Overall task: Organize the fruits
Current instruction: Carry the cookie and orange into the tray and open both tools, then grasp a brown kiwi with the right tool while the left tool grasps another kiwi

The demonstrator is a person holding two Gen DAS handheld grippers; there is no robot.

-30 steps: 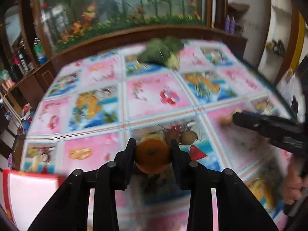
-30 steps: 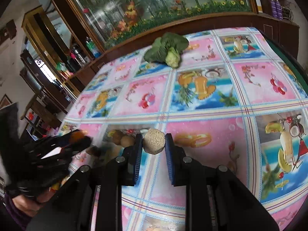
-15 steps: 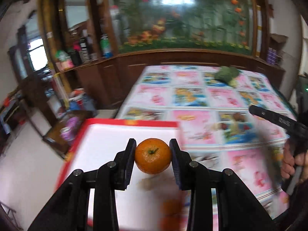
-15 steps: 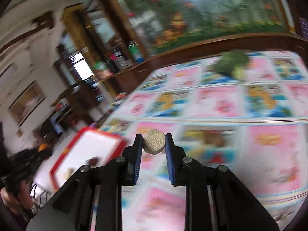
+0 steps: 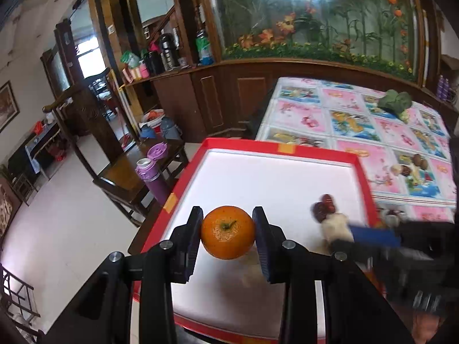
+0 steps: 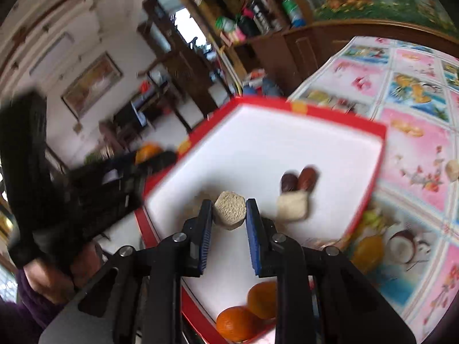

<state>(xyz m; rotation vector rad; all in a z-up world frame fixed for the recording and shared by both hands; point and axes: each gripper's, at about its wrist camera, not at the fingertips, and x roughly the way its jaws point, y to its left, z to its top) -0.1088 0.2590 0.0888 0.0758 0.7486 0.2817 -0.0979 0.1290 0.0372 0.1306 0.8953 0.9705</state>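
My left gripper (image 5: 228,236) is shut on an orange mandarin (image 5: 227,236) and holds it above the near part of a red-rimmed white tray (image 5: 287,150). My right gripper (image 6: 229,215) is shut on a pale beige chunk (image 6: 230,210) over the same tray (image 6: 378,154). In the tray lie two dark red dates (image 6: 298,182), another beige chunk (image 6: 293,209) and two mandarins (image 6: 241,319) near its front corner. The right gripper appears blurred at the lower right of the left wrist view, and the left gripper shows blurred at the left of the right wrist view.
A table with a pink and blue fruit-print cloth (image 5: 373,120) stretches right of the tray, with several small fruits (image 5: 413,164) and a green vegetable (image 5: 396,103) on it. A purple bottle (image 5: 152,175) stands on a wooden chair left of the tray. A loose beige piece (image 6: 453,169) lies on the cloth.
Both grippers swung left from the fruit-print table to above the red tray, each still holding its item. The mandarin and the beige chunk travelled with them.
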